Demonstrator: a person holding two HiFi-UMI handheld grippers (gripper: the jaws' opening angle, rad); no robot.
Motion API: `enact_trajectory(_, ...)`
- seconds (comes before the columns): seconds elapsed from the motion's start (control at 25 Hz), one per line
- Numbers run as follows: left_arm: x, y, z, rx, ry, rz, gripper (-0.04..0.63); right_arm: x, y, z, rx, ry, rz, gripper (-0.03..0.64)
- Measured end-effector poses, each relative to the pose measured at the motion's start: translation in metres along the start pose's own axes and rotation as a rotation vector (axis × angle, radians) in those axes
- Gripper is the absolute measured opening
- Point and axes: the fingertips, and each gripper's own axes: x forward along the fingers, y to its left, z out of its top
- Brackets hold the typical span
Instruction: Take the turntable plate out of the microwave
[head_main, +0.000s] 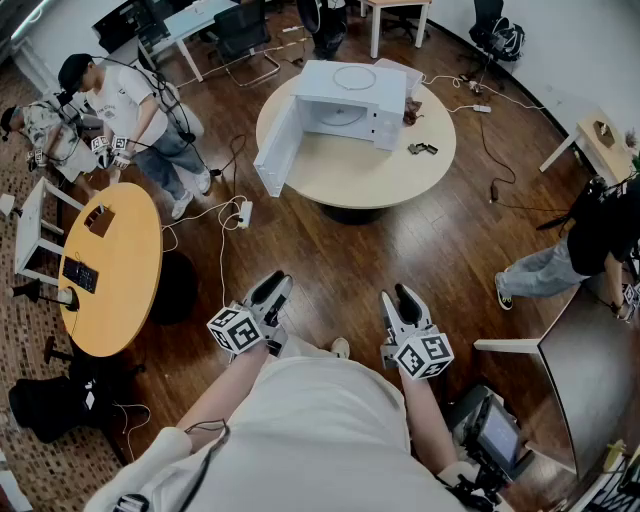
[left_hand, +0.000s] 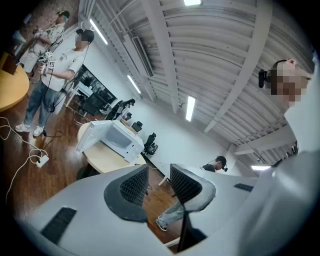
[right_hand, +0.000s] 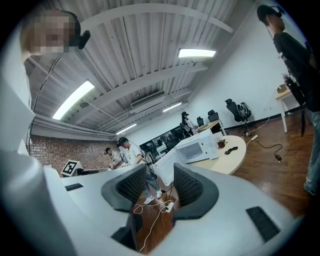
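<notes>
Bright, even light from ceiling strip lights; strong fisheye warping, dark corners.

White microwave, door swung open, upright on round table

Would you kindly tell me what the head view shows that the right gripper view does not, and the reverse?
Only the head view shows the oval wooden table and the black bag on the floor near it. Only the right gripper view shows the ceiling lights and the brick wall. Both show the right gripper, its jaws apart with nothing between them, and the microwave standing with its door open on the round table.
</notes>
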Motion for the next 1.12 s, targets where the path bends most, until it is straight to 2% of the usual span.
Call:
enact_trajectory(0.28, -0.004, 0.002, -0.018, -0.018, 0.005, 0.011, 0.127, -0.006, -0.014, -0.006, 0.023, 0.011, -0.020, 0.156)
enact_trajectory(0.8, 0.014, -0.008, -0.023, 0.001, 0.036, -0.023, 0.127, -0.014, -0.019, -0.007, 0.043, 0.000, -0.055, 0.156)
enact_trajectory(1.12, 0.019, 0.002, -0.026, -0.022, 0.043, -0.005, 0.127, -0.005, -0.026, -0.012, 0.045, 0.023, -0.056, 0.156)
